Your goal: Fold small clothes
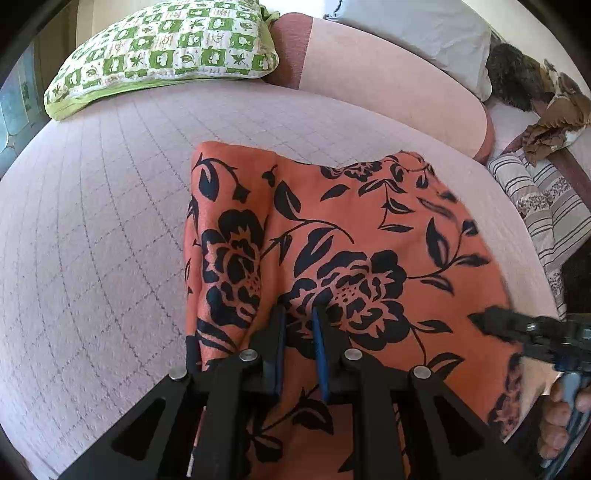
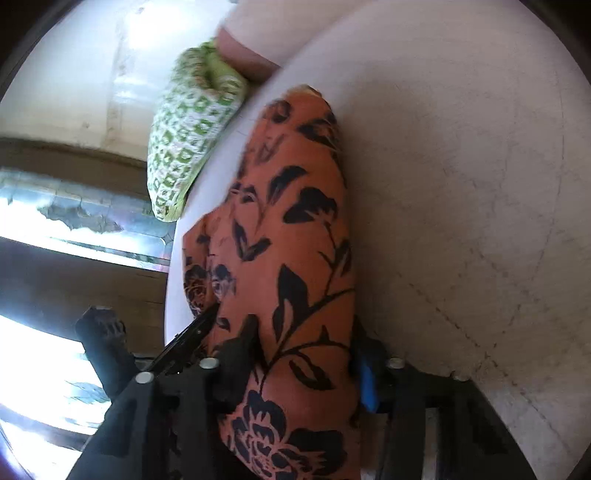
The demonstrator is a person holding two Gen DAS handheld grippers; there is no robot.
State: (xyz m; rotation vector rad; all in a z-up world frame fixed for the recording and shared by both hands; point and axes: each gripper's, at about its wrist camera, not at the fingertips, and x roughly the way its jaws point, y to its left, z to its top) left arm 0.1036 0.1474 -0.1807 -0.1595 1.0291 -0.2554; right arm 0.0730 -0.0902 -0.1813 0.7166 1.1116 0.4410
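While both claws pinch it, the orange floral garment [image 1: 332, 229] drapes over the quilted bed [image 1: 92, 240]. Left claw [image 1: 300, 314] grips a fold; right claw [image 2: 303, 343] clamps its edge.

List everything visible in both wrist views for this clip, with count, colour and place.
floral garment: one, orange with black flowers, on the bed, near edge lifted by both grippers
bed cover: one, pale pink quilted, beneath the garment
pillow: one, green-and-white check, far left of the bed
bolster: one, pink, behind the garment
grey cloth: one, on the bolster
striped fabric: one, grey-white, right edge
brown clothes: one heap, far right
left gripper: one, black with blue pads, clamping garment
right gripper: one, black, garment between fingers
hand: one, lower right
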